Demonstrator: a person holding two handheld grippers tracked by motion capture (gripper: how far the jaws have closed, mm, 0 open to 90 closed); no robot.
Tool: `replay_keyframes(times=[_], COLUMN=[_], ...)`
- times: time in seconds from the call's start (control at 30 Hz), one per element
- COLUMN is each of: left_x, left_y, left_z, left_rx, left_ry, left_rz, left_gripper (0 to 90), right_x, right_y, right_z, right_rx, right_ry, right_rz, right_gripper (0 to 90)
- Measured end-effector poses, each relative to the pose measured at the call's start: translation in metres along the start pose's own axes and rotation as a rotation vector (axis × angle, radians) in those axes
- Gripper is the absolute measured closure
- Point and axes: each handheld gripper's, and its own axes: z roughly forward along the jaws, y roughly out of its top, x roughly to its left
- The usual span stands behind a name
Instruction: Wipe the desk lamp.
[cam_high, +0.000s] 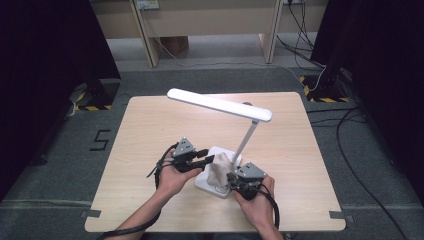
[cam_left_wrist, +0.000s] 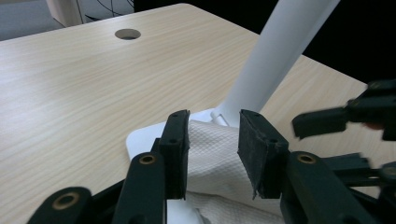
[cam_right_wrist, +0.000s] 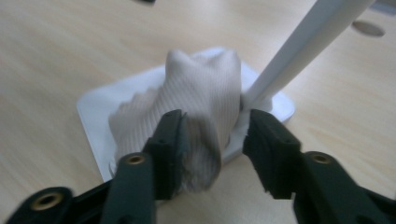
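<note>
At a light wooden table, I work a crumpled white cloth over the square base of a white desk lamp, the cloth bunched on the base just beside the lamp's slanting stem. My left gripper stands spread with the cloth between its jaws but not pinched, and my right gripper is likewise parted, one jaw brushing the cloth's near fold. By my reckoning the wiping is partway through: base covered, stem and head untouched.
</note>
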Motion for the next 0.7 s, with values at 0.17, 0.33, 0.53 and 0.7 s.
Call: replay_keyframes(times=[0.17,0.33,0.53,0.7], left_x=[0.005,0.009,0.019,0.025], left_y=[0.005,0.006,-0.012,-0.023], left_z=[-0.006,-0.011,-0.009,-0.01], left_rx=[0.005,0.018,0.076,0.127], left_ry=[0.018,0.018,0.017,0.03], left_rz=[0.031,0.064,0.052,0.063], left_gripper=[62.3,61.1,61.3,61.5], right_x=[0.01,0.011,0.011,0.008], right_y=[0.014,0.006,-0.002,-0.002], right_z=[0.002,0.033,0.045,0.046], right_rx=[-0.051,0.041,0.075,0.091], right_ry=[0.019,0.038,0.083,0.108], right_rz=[0.006,-0.03,-0.032,0.007], right_gripper=[42.1,42.5,55.2,60.4])
